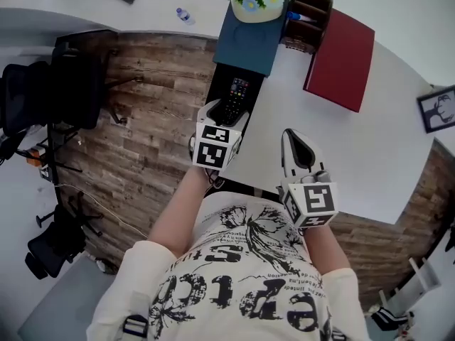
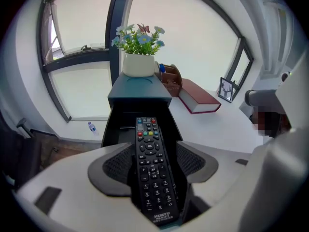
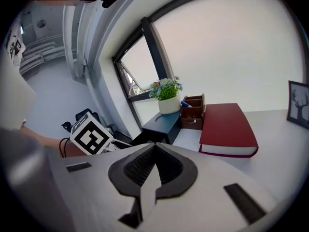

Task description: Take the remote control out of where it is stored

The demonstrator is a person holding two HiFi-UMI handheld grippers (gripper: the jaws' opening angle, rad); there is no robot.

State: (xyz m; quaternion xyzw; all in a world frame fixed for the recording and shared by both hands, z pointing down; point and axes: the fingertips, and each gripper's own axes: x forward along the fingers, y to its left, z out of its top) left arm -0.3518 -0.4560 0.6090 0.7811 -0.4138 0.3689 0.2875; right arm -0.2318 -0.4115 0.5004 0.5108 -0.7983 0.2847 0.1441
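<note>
Worktop (image 1: pixel 370 155): white, fills the right half of the head view, with wood-plank floor (image 1: pixel 156 119) to its left. Black office chairs (image 1: pixel 57 84) stand on that floor at the left edge.

Red book (image 1: pixel 341 59): lies flat on the worktop, upper right of the head view. A wooden organiser (image 1: pixel 306 20) sits just beside its left edge.

Dark teal cabinet (image 1: pixel 249 45): stands at the worktop's left edge, top centre. A white pot of flowers (image 1: pixel 254 11) stands on its top. Its black drawer (image 1: pixel 219 84) is pulled open towards the person.

Left gripper (image 1: pixel 229 114): at the near end of the open drawer, pointing down into it. In the left gripper view its jaws stand wide apart (image 2: pixel 154 151) on either side of the remote control (image 2: pixel 153 173). A gap shows at each pad, so nothing is clamped.

Right gripper (image 1: pixel 297 144): over bare worktop, right of the drawer and apart from it. In the right gripper view its jaws are closed together (image 3: pixel 154 149) with nothing between them.

Remote control (image 1: pixel 234 98): black, buttons up, lying lengthwise in the open drawer. Its near end reaches between the left gripper's jaws.

Picture frame (image 1: pixel 436 109): at the right edge of the head view.

Water bottle (image 1: pixel 183 14): lies on the white ledge left of the cabinet
</note>
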